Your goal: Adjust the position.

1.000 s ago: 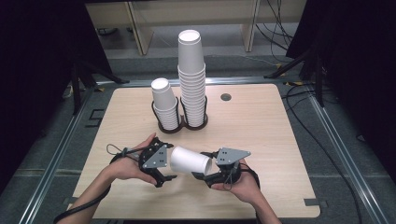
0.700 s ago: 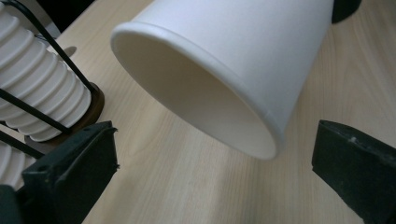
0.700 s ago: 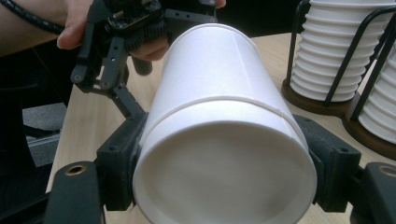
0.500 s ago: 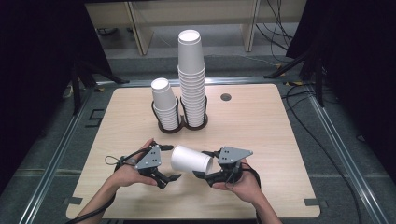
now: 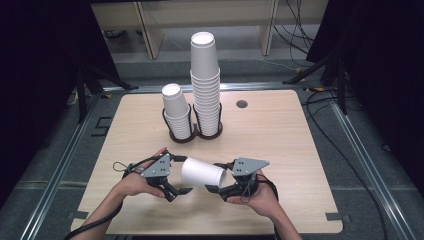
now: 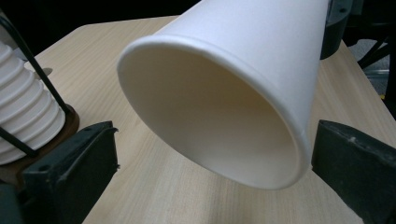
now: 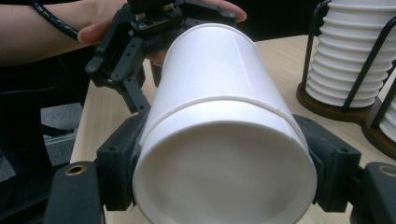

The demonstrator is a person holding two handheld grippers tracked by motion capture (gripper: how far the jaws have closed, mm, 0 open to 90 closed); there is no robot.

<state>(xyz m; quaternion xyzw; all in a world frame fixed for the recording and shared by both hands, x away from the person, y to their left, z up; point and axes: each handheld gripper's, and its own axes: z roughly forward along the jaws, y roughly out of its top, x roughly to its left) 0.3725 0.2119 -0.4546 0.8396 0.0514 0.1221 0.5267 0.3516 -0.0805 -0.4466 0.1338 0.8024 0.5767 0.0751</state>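
A single white paper cup (image 5: 202, 172) lies on its side above the near part of the table. My right gripper (image 5: 216, 177) is shut on the cup's base end; in the right gripper view the cup (image 7: 210, 79) sits between both jaws with its bottom facing the camera. My left gripper (image 5: 184, 175) is open at the cup's mouth. In the left gripper view the cup's rim (image 6: 261, 60) hangs between the two wide-apart jaws and touches neither. The left gripper (image 7: 140, 46) also appears beyond the cup in the right gripper view.
A black wire holder (image 5: 195, 135) at the table's middle back carries a tall cup stack (image 5: 206, 85) and a shorter cup stack (image 5: 176, 112). A small round hole (image 5: 242, 104) lies to their right. Bare wood surrounds both hands.
My left gripper has drawn back a little toward the near edge, away from the cup's mouth. The cup stays in my right gripper, hardly moved.
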